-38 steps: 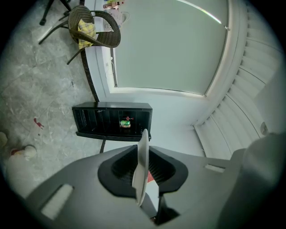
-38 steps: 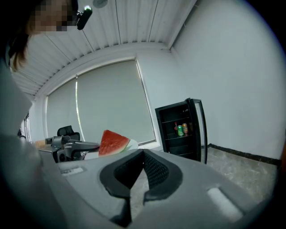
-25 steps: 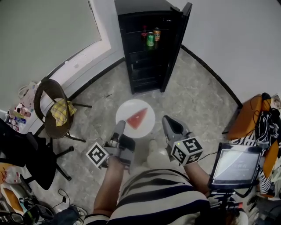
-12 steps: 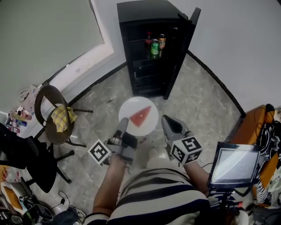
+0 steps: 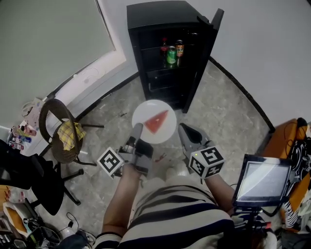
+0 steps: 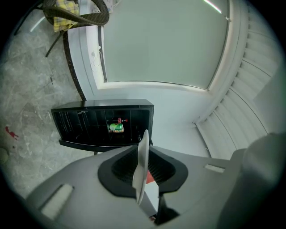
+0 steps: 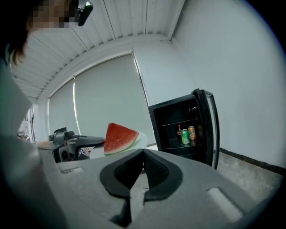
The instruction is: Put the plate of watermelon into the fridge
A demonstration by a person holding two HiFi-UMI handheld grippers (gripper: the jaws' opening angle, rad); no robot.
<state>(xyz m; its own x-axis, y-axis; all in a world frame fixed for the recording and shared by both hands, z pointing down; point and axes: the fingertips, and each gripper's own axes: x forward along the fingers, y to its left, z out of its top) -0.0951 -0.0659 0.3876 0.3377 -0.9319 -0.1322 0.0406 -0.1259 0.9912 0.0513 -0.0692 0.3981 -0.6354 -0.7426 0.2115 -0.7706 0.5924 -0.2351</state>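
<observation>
Stone floor (image 5: 223,112), fridge (image 5: 160,19) open ahead. My left gripper (image 5: 137,129) jaws clamp the plate (image 5: 146,109) rim, watermelon (image 5: 156,121) aboard, short of the shelves. Right gripper (image 5: 183,130) jaws closed, empty. Advise: keep plate level.

Pale grey marbled floor (image 5: 228,121) meets white walls (image 5: 262,44) along a dark skirting (image 5: 240,90); a wide blind-covered window (image 5: 48,44) fills the left, a round-backed chair (image 5: 52,127) with a yellow cloth (image 5: 68,135) near it

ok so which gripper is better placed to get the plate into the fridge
The left gripper: its jaws are shut on the plate rim, with the open fridge ahead. The right gripper is shut on nothing, beside it.
</observation>
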